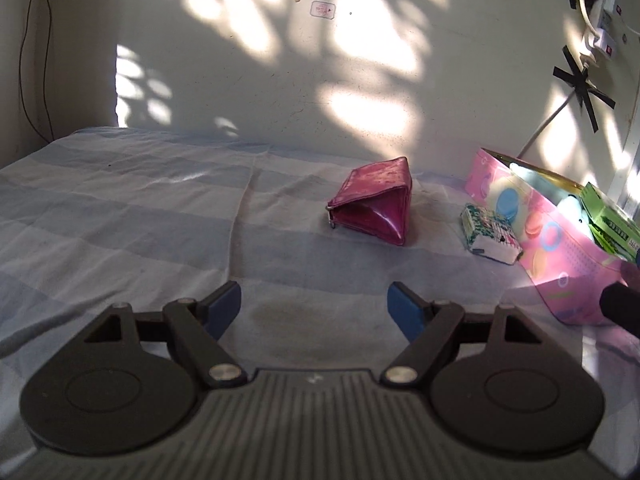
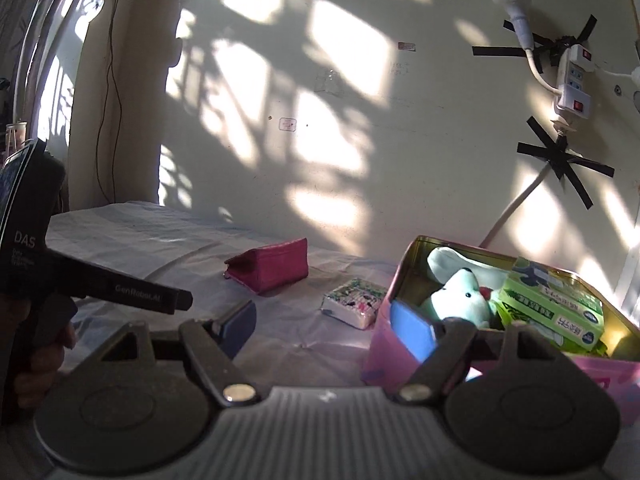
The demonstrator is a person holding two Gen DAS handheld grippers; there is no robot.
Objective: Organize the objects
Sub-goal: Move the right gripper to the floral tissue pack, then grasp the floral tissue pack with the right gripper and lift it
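Working left to right across the bed [image 1: 120, 208] with its pale blue-and-white checked sheet: your left tongs [image 1: 314, 304] stand open and empty over bare sheet at the near edge. Beyond them, toward the wall edge, the magenta glossy fold-over wallet [image 1: 372, 204] lies on its side. To its right sits the small green-and-white printed packet [image 1: 490, 236], just beside the pink tin box with pastel circles [image 1: 560, 248]. Your right tongs [image 2: 332, 332] are also open and hold nothing, with one blue pad in front of the box's near wall. Inside the box a white plush toy [image 2: 460, 292] and green cartons [image 2: 556, 304] already lie. Probably the packet goes in next: close on its long sides, lift clear of the rim, and set it into the free corner.
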